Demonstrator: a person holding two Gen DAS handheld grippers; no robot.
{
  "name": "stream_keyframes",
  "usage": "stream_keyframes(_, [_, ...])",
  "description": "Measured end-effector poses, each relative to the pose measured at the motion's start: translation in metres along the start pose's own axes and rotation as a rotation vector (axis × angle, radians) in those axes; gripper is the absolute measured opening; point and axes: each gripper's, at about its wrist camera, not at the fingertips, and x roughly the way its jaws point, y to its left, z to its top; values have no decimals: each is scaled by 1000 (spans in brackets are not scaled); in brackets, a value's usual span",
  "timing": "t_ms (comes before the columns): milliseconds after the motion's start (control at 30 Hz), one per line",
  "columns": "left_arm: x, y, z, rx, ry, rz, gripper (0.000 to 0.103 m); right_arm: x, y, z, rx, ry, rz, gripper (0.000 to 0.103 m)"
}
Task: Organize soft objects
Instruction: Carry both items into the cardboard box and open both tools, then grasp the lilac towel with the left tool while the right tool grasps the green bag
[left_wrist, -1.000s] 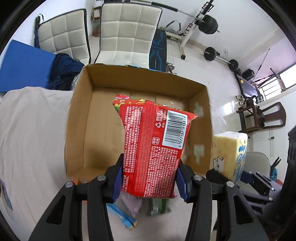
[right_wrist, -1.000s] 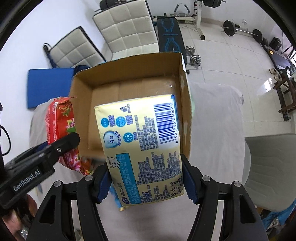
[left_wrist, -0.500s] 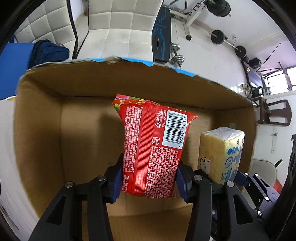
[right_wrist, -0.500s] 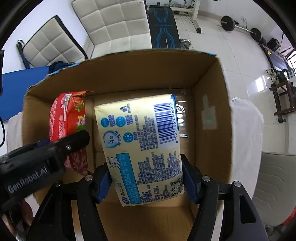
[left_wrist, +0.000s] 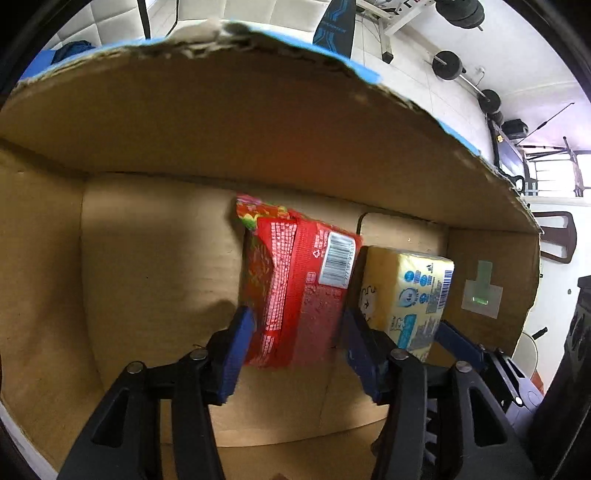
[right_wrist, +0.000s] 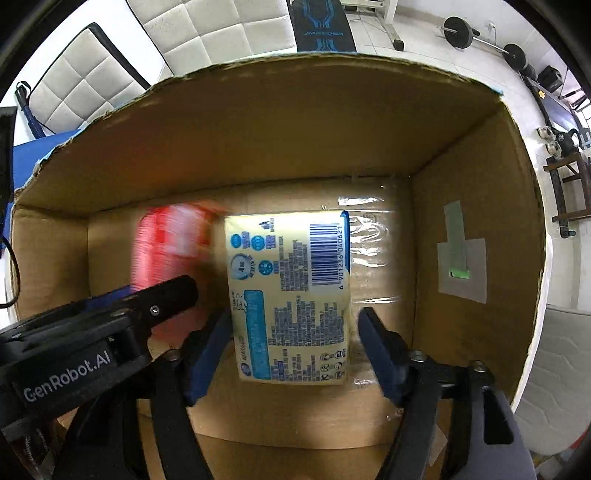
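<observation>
Both grippers are down inside a brown cardboard box, which also fills the right wrist view. My left gripper is open, its blue pads spread off the sides of a red snack packet that lies on the box floor. My right gripper is open too, with gaps between its pads and a yellow tissue pack on the floor. The tissue pack lies just right of the red packet. The red packet looks blurred in the right wrist view.
The box walls stand close on all sides; its right wall carries a grey tape patch. Beyond the far wall are white padded chairs, a blue mat and weight equipment on a tiled floor.
Both grippers went deeper into the box and opened, letting go of the red packet and the yellow tissue pack, which now rest on the box floor.
</observation>
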Motion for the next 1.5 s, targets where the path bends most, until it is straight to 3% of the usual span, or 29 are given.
stream_keyframes(100, [-12,-2,-8,19,-23,27,57,-4,2,-4,-11,-7,-14,77])
stream_keyframes(133, [-16,-3,-12,24,-27,35,63,-7,3,-6,-18,-11,-20,78])
stream_keyframes(200, [-26,-4,-21,36,-46,56,71,-13,8,-9,-25,-15,-39,82])
stream_keyframes(267, [-37,-7,-32,54,-72,76,90,-19,11,-12,-35,-24,-51,90])
stream_keyframes(367, [-57,-11,-54,96,-122,135,98,-29,13,-24,-36,-37,-49,102])
stream_keyframes(433, [-68,-10,-68,108,-160,160,101,-35,13,-36,-39,-48,-50,103])
stream_keyframes(667, [-101,10,-127,124,-253,209,103,-64,12,-87,-57,-60,-27,103])
stream_keyframes(767, [-108,8,-141,132,-287,226,103,-77,15,-100,-64,-92,-23,103])
stream_keyframes(867, [-108,-8,-125,133,-312,221,102,-95,12,-121,-64,-124,-18,103])
stream_keyframes(933, [-117,-13,-140,131,-348,230,103,-109,11,-130,-63,-150,-10,103])
stream_keyframes(1200, [-154,-8,-202,33,-452,217,103,-149,4,-171,-70,-231,30,103])
stream_keyframes(1300, [-153,7,-224,-38,-445,216,103,-153,-1,-190,-64,-222,52,103])
stream_keyframes(1500, [-112,59,-263,-193,-334,178,102,-122,-14,-226,-39,-140,62,103])
